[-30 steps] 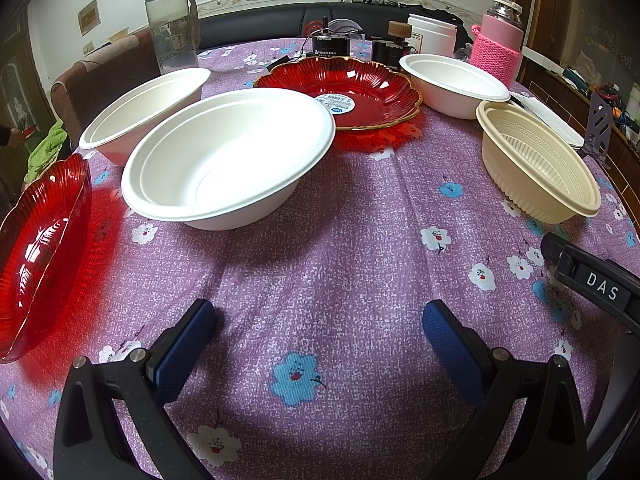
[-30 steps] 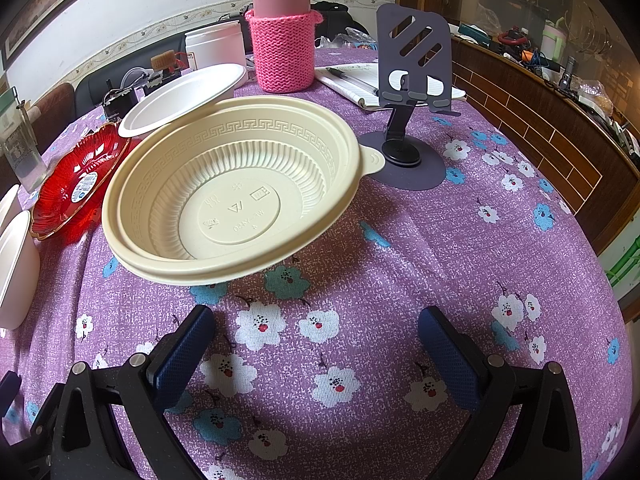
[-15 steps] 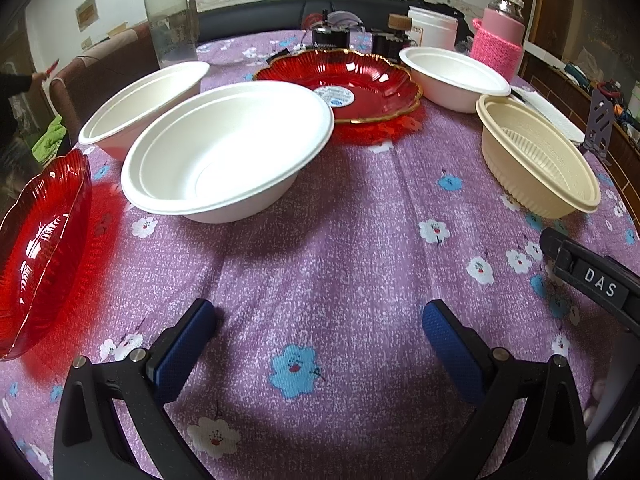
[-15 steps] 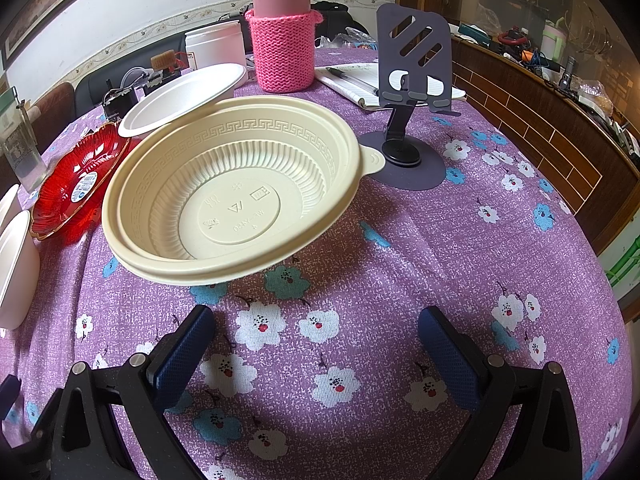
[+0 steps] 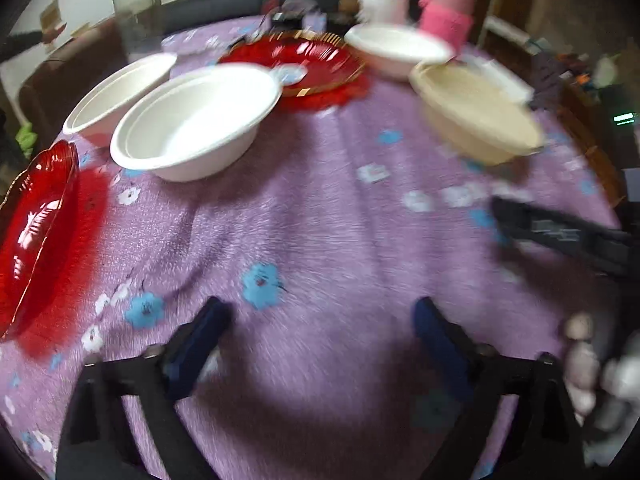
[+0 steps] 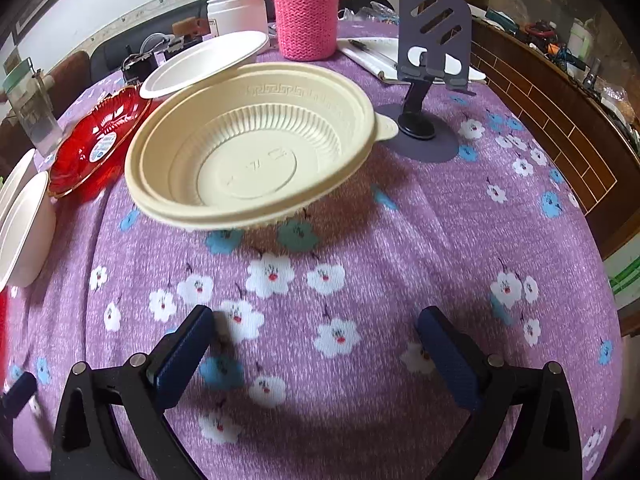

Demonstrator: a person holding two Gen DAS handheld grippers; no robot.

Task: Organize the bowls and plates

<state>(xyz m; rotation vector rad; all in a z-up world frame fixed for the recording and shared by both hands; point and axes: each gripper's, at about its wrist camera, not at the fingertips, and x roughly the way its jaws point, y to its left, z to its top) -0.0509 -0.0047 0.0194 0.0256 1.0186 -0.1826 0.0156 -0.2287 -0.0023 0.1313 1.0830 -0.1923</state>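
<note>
Left wrist view is smeared by blur, yet the left gripper (image 5: pixel 320 328) is seen spread wide and empty, with two nested white bowls (image 5: pixel 196 120) left of the cream bowl (image 5: pixel 476 120). Only in the right wrist view is the cream bowl's (image 6: pixel 252 148) empty ribbed inside made out, beyond the released, empty right gripper (image 6: pixel 316 340); a phone stand (image 6: pixel 432 56) is seen just right of that bowl.

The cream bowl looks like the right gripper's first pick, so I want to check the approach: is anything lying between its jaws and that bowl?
Nothing visible. Between the open right gripper and the cream bowl lies only flowered tablecloth. The phone stand stands off to the bowl's right.
</note>
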